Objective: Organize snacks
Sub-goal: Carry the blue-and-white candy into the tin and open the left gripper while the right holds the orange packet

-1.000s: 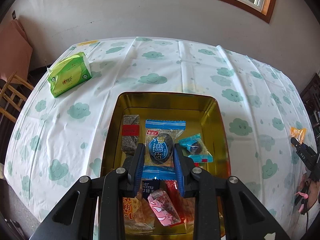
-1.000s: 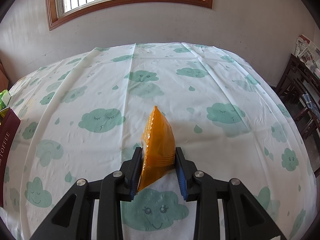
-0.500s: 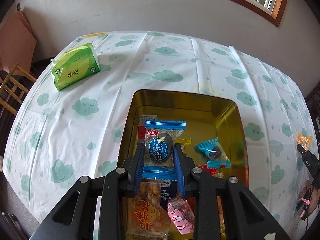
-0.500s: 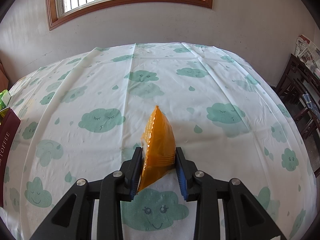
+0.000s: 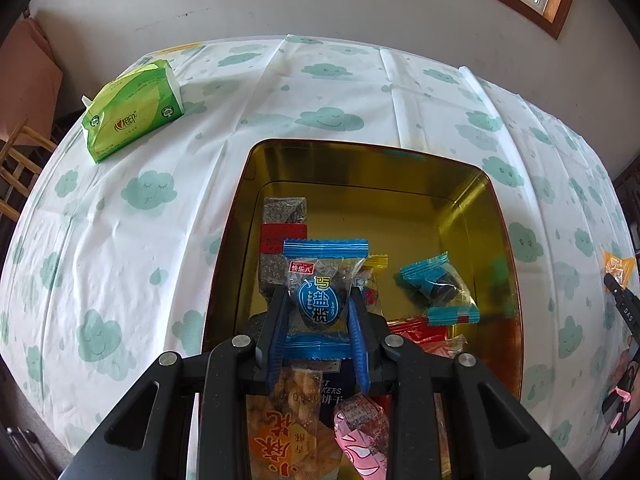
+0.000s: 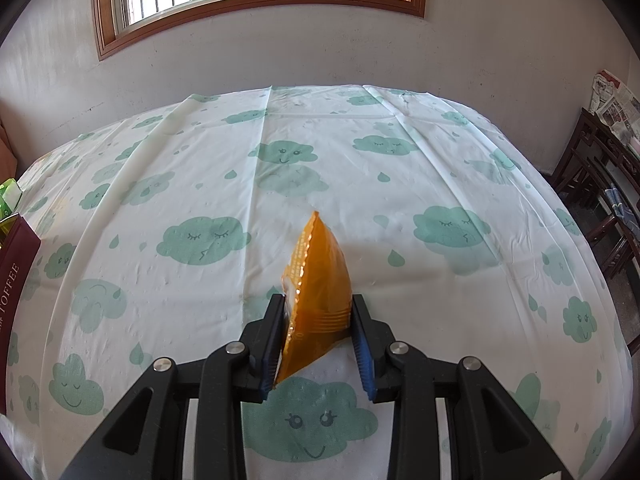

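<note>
Down in the left wrist view, the left gripper (image 5: 320, 316) hangs over the gold tin (image 5: 496, 216), pointing forward and downward into it, its jaws clamped on the sides of a blue-and-clear plum packet (image 5: 324, 288) held flat above the other snacks. Below it in the tin lie a dark seaweed bar (image 5: 280, 216), a small blue candy (image 5: 438, 288), a red wrapper (image 5: 420, 330), an orange cracker bag (image 5: 280, 432) and a pink sweet (image 5: 364, 428). The tin sits on the cloud-print tablecloth (image 5: 132, 240), with a green tissue pack (image 5: 132, 110) well apart at the far left. At the right edge the right gripper's tip shows with its orange load.

From the right wrist view, the right gripper (image 6: 318, 320) is level and low over the tablecloth (image 6: 400, 200), jaws pressed on an orange snack packet (image 6: 320, 276) that stands on edge, its pointed end away from the camera. A maroon tin side (image 6: 16, 268) shows at the far left.
</note>
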`<state>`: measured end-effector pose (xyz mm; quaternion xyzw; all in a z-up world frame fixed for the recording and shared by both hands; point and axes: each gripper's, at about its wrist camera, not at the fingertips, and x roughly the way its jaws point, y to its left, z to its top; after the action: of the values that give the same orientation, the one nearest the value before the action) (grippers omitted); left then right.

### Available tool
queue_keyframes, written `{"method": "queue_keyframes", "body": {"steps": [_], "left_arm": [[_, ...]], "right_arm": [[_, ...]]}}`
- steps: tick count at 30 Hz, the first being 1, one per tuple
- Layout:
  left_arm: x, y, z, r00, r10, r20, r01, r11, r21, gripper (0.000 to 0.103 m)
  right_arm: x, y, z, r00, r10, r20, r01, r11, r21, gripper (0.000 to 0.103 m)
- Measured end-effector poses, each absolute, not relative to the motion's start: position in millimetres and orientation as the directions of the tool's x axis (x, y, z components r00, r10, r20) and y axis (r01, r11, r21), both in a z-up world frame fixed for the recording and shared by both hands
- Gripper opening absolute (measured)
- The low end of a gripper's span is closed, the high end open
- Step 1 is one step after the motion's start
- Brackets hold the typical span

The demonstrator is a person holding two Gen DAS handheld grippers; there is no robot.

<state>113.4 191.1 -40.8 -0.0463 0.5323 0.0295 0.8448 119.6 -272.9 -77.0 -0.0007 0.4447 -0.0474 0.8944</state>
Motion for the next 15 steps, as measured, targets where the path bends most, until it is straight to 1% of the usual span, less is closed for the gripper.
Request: {"method": "queue_keyframes", "body": {"steps": [9, 15], "left_arm": [[113.8, 188.2, -45.6, 0.423, -0.002, -0.906, -0.094, 0.995, -0.046, 0.025], [111.5, 186.3, -46.5, 0.418, 0.006, -0.909, -0.093, 0.995, -0.036, 0.027]], "right_arm": [[119.9, -272.8, -76.9, 0.600, -0.086, -0.796, 0.084, 0.995, -0.044, 0.033], [120.0, -272.8, -76.8, 0.600, -0.086, -0.796, 0.084, 0.995, -0.044, 0.033]]}}
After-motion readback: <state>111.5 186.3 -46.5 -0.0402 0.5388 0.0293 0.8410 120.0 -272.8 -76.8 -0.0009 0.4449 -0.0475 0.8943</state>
